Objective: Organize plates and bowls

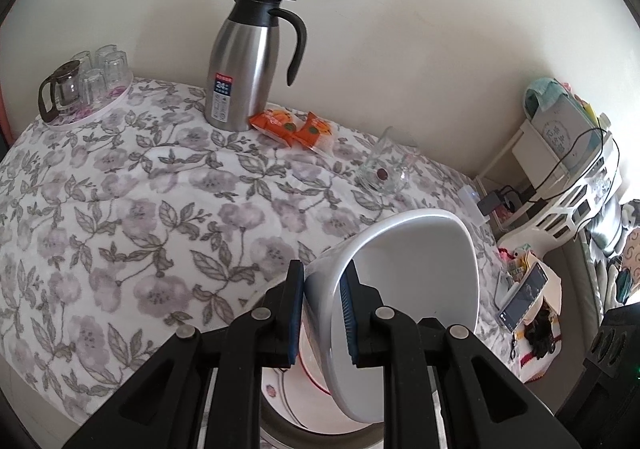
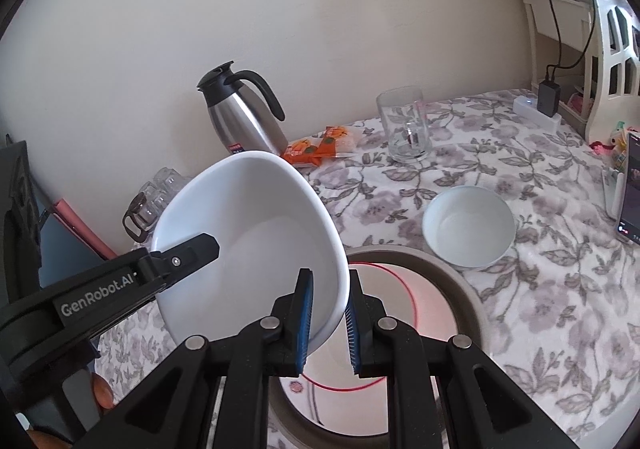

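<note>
Both grippers pinch the rim of one big white bowl (image 2: 248,237). The left gripper (image 1: 322,313) and the right gripper (image 2: 328,323) hold it tilted, low in the middle of each frame, above stacked plates (image 2: 404,289). A small bowl (image 2: 468,227) sits right.

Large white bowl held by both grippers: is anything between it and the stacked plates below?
Nothing visible. The large bowl, gripped on opposite rims by the left gripper and right gripper, hangs tilted over the plates. The small bowl sits beside them.
</note>
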Demonstrator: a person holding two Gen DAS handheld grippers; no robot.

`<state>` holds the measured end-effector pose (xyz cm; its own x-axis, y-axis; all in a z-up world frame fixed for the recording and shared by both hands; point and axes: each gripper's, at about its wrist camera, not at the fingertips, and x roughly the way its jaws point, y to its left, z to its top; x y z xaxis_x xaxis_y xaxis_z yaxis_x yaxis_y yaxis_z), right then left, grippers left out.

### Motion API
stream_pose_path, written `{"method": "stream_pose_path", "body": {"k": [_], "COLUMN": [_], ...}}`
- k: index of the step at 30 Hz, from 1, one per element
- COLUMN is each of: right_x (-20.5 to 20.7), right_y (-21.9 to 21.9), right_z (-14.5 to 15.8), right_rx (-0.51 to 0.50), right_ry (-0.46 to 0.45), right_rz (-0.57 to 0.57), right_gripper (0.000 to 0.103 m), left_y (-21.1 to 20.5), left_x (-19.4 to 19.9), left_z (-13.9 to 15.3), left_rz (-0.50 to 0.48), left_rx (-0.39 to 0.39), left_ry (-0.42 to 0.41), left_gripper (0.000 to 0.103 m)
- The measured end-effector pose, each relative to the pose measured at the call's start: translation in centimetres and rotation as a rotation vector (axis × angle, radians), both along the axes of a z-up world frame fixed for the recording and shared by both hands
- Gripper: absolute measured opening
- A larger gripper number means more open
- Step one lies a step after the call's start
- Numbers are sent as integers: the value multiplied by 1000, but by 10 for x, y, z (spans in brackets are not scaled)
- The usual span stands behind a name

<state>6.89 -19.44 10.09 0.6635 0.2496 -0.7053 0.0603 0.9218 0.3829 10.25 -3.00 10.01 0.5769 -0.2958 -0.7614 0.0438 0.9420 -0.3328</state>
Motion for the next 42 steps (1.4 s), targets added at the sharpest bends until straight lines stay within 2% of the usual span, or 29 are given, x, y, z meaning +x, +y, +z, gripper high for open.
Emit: {"method": "stream_pose_path", "body": {"k": [8, 17, 34, 42], "right_x": [-4, -4, 6, 7], "right_y": [-15, -21, -18, -19], "right_z": [-9, -22, -51, -53], "right_rx": [-17, -33, -7, -8], "right_ry": [34, 94, 211, 223], "right_rz": [10, 20, 44, 39], "right_gripper": [17, 19, 20, 20], "left_y": [-15, -33, -31, -31], "left_x": [-1, -4, 10, 12], "left_z": [-6, -17, -57, -61], "left_rz": [-39, -77, -67, -70], "left_rx": [-4, 51, 79, 76], "left_ry": [25, 57, 208, 218], "left_gripper": [19, 19, 19, 19]}}
